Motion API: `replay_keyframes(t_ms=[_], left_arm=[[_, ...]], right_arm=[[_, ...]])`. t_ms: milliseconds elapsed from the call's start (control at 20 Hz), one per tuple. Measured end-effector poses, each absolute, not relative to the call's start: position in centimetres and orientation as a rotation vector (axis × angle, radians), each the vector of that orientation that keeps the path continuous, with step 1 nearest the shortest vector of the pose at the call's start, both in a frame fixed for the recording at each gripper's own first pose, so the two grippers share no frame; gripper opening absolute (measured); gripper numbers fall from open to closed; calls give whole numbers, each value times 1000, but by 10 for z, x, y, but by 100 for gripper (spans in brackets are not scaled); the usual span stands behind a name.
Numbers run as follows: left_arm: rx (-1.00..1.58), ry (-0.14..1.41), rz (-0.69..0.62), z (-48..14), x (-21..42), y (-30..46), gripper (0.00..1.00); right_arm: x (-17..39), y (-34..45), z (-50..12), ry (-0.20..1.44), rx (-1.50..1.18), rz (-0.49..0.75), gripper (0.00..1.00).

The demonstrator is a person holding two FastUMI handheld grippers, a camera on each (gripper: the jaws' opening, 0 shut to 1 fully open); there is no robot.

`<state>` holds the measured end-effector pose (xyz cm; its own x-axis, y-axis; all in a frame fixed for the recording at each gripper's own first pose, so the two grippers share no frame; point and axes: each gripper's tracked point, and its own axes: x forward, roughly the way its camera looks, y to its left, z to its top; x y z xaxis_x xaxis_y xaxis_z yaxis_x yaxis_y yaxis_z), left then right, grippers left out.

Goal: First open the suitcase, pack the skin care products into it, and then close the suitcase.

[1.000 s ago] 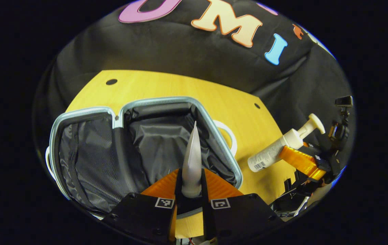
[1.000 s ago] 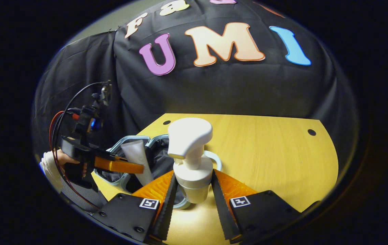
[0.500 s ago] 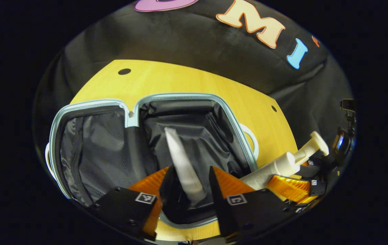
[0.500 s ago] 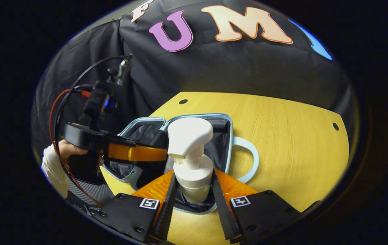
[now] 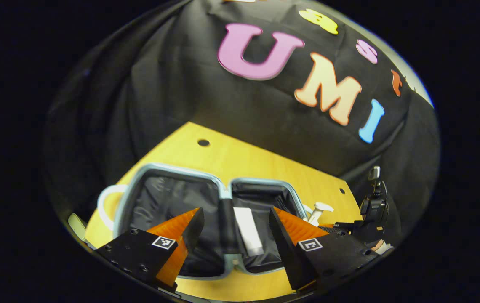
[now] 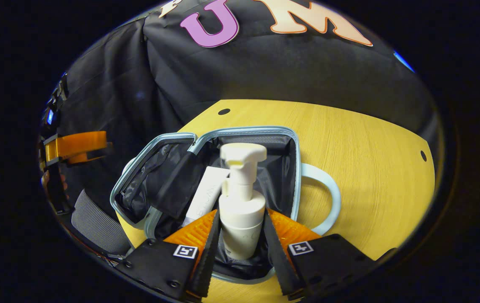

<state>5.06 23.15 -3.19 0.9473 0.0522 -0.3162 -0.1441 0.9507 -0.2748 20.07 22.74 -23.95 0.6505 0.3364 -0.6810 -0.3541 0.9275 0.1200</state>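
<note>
On the yellow bench (image 6: 362, 147) the suitcase (image 6: 294, 168) lies open. The left tongs (image 5: 233, 229), which gripped the white tube (image 5: 247, 229) a second ago, now stand open and drawn back; the tube lies loose in the right compartment, at about 12 o'clock from them. The right tongs (image 6: 240, 248) still clamp the pump bottle (image 6: 240, 214), now lowered into that compartment, just right of the tube.
</note>
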Motion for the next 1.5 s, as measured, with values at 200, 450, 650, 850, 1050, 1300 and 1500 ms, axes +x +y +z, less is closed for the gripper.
replay_keyframes(t_ms=[200,450,650,850,1050,1300,1500], left_arm=[[-215,266,244,-38,14,302,94],[-374,196,320,-74,-5,362,94],[-484,221,343,-118,-2,396,95],[-604,223,369,-155,9,429,95],[-669,271,365,-188,21,446,95],[-700,318,342,-213,36,447,93],[-757,328,319,-223,45,442,60]], right_arm=[[200,232,-234,731,-25,394,86],[197,241,-194,551,-3,403,92],[180,239,-151,400,-15,412,98],[148,224,-120,335,-27,409,99],[122,197,-105,318,-49,342,99],[103,161,-106,340,-68,245,99],[98,154,-105,335,-84,226,99]])
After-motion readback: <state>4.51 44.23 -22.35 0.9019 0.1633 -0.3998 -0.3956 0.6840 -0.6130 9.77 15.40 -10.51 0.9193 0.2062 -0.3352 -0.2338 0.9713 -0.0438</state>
